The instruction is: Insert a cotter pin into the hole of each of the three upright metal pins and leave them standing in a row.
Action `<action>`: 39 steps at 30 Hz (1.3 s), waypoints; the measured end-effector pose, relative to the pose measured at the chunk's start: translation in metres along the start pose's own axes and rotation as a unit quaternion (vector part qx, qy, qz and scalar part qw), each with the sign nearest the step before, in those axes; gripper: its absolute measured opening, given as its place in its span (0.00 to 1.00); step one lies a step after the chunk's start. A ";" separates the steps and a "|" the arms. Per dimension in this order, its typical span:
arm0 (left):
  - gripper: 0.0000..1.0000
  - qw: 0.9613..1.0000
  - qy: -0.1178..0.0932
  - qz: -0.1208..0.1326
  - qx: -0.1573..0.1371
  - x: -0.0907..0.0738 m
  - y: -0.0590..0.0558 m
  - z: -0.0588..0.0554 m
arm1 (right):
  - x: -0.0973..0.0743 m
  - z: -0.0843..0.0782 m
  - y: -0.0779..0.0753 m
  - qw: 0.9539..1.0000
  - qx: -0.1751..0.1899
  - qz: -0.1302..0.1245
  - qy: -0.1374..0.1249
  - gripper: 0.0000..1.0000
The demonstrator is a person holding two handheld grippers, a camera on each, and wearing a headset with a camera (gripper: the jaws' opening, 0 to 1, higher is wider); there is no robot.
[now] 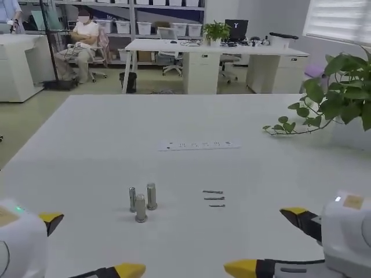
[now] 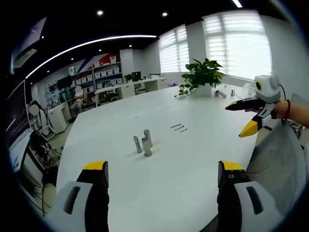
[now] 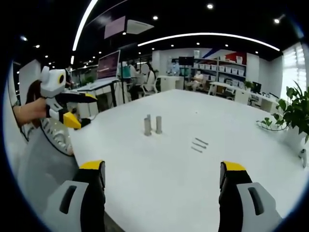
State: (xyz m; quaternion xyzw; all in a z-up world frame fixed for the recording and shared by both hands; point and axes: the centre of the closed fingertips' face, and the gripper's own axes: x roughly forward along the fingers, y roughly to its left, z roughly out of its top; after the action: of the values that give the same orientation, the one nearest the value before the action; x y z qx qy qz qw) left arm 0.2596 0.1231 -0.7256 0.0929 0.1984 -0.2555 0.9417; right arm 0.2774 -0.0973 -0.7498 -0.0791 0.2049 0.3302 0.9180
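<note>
Two grippers, my left gripper (image 2: 163, 166) and right gripper (image 3: 162, 166), hang empty, jaws spread wide, above the near edge of the table (image 2: 159, 195). Ahead of my left fingers (image 2: 95, 174), three metal pins (image 1: 142, 202) stand bunched close; nudging one may topple the others. Ahead of my right fingers (image 3: 233, 174), three cotter pins (image 1: 213, 198) lie flat and thin, likely to skid.

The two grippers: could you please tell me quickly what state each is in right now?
Left gripper: open, holding nothing.
Right gripper: open, holding nothing.
</note>
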 end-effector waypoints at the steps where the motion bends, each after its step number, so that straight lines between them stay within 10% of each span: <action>1: 0.97 1.000 -0.004 -0.001 -0.001 0.000 0.000 0.001 | 0.000 0.001 0.000 1.000 0.000 0.000 -0.002 1.00; 15: 0.83 1.000 -0.009 0.003 0.002 0.014 0.022 0.007 | 0.000 0.001 0.004 1.000 0.002 0.010 -0.005 0.98; 39: 0.44 1.000 -0.018 0.021 0.004 0.093 0.091 0.017 | 0.011 0.013 0.003 1.000 0.006 0.023 -0.007 0.88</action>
State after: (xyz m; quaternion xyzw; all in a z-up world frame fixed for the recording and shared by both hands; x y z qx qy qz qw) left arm 0.3857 0.1547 -0.7427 0.0964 0.1786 -0.2385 0.9497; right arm 0.2876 -0.0849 -0.7428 -0.0670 0.2022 0.3504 0.9121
